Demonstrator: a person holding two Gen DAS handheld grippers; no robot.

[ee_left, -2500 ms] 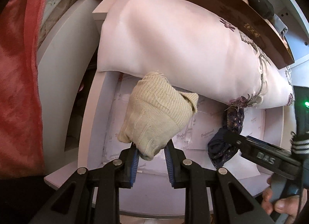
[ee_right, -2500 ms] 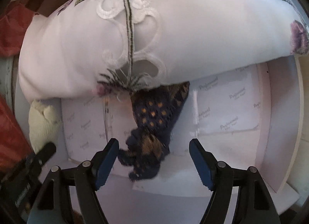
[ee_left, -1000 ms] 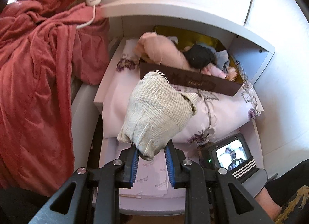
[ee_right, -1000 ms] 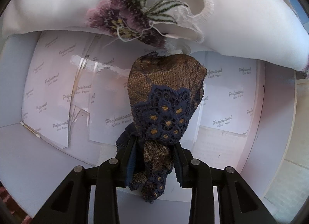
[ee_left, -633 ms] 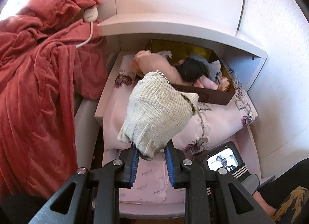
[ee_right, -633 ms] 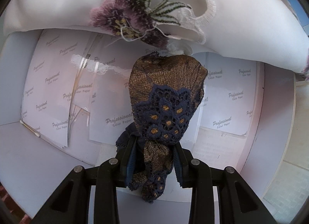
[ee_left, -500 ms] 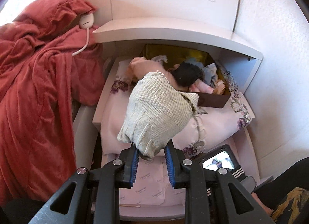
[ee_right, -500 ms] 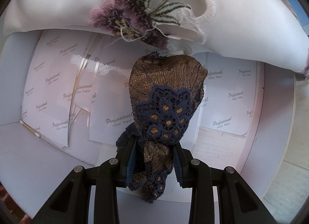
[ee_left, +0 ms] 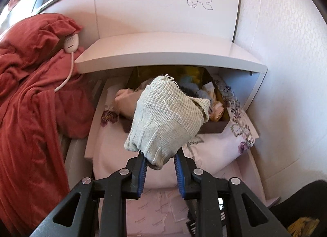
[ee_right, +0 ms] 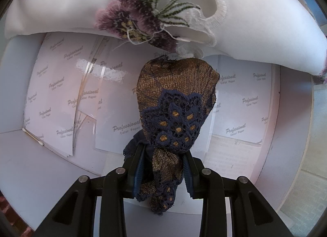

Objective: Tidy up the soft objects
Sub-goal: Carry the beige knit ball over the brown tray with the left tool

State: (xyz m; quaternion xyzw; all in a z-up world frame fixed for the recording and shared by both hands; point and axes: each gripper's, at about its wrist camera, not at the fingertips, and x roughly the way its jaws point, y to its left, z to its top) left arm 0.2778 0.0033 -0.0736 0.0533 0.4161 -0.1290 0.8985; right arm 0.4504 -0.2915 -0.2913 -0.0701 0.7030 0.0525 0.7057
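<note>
The left gripper (ee_left: 160, 164) is clamped on a cream ribbed sock bundle (ee_left: 166, 121), its blue pads pinching the lower end while the bulk stands up toward 12 o'clock. Behind the bundle, at 12 to 1 o'clock, a dark brown box (ee_left: 214, 128) filled with more soft items sits on a white embroidered pillow (ee_left: 216, 151) under a white shelf (ee_left: 169, 58). The bundle hides much of the box, so whether they touch cannot be told. At 9 o'clock a red blanket (ee_left: 30, 114) is heaped, with a white corded controller (ee_left: 71, 42) lying on it at 10 o'clock. Below the pillow, toward 6 o'clock, printed paper sheets (ee_left: 157, 212) line the drawer floor between the fingers.

The right gripper (ee_right: 162, 172) is closed tight on a navy lace and bronze fabric bundle (ee_right: 176, 110), which rises from the pads toward 12 o'clock, a lace tail hanging down at 6 o'clock. Around it, the same paper sheets marked "Professional Color Paper" (ee_right: 57, 102) cover the drawer bottom. A cotton swab (ee_right: 32, 137) lies at 9 o'clock at the papers' edge. At 12 o'clock the pillow's edge, with a purple embroidered flower (ee_right: 130, 22), overhangs just above the bundle's top.
</note>
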